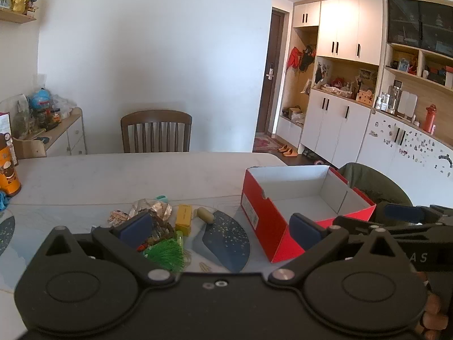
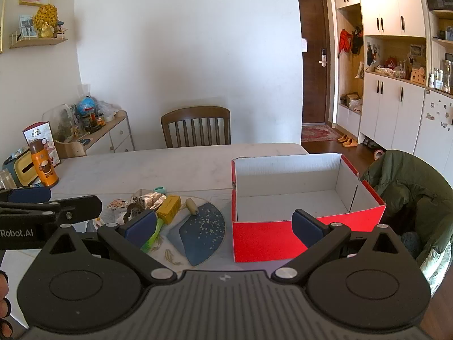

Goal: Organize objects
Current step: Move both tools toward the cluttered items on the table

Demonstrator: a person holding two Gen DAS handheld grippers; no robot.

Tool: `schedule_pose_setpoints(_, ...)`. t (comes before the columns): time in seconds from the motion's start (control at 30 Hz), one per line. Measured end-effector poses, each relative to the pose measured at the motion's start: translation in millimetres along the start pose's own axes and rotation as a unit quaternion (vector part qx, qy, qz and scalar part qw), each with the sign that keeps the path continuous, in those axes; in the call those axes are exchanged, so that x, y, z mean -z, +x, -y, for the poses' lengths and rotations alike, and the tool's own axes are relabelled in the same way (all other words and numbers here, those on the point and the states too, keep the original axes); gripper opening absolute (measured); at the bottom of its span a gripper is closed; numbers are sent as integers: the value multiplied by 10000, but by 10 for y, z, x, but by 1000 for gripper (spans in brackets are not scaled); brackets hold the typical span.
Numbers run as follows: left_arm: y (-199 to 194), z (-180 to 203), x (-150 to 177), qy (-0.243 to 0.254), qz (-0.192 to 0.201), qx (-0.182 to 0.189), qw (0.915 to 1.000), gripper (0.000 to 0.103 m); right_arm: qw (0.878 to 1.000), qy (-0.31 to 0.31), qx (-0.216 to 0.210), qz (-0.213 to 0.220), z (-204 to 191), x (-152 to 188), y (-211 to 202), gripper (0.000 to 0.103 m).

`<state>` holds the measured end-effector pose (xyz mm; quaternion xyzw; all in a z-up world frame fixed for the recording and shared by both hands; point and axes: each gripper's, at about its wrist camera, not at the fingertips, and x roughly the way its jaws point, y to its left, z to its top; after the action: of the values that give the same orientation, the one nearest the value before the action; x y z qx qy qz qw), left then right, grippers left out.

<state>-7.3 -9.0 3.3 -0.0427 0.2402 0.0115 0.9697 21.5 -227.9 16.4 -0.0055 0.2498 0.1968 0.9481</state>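
Objects for sorting lie in a small heap on the white table, left of the middle and near the front edge. Going from left to right in the right wrist view, an orange bottle stands near the left edge of the table, well apart from the heap. The heap has a crumpled foil wrapper, a yellow box, a green brush and a small beige roller. The roller lies at the top edge of a dark blue speckled mat. Between the mat and the next thing there is only a narrow strip of bare table.

To the right stands a red box with white inside, open at the top, and nothing is visible in it. Its right side is close to the right edge of the table, where a green jacket hangs over a seat. Behind the heap and the red box the table is bare up to the far edge, where a wooden chair stands.

The left gripper is above the heap with its fingers wide apart and nothing between them. The right gripper is also spread wide and holds nothing; it faces the gap between the mat and the red box. The two grippers are side by side, each visible at the edge of the other's view.
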Motion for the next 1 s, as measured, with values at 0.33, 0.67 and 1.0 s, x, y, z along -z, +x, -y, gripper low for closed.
schedule_pose_setpoints(0.33, -23, 20, -24, 25, 40, 57, 10000, 103, 10000, -17, -29, 7, 0, -20, -1, 103)
schedule_pose_setpoints(0.67, -62, 54, -35, -16, 104, -17, 9999, 103, 9999, -71, -116, 78, 38, -55, -24, 103)
schedule_pose_setpoints(1.0, -91, 16, -28, -139, 135, -117, 9997, 103, 9995, -178, -241, 63, 5, -61, 7, 103)
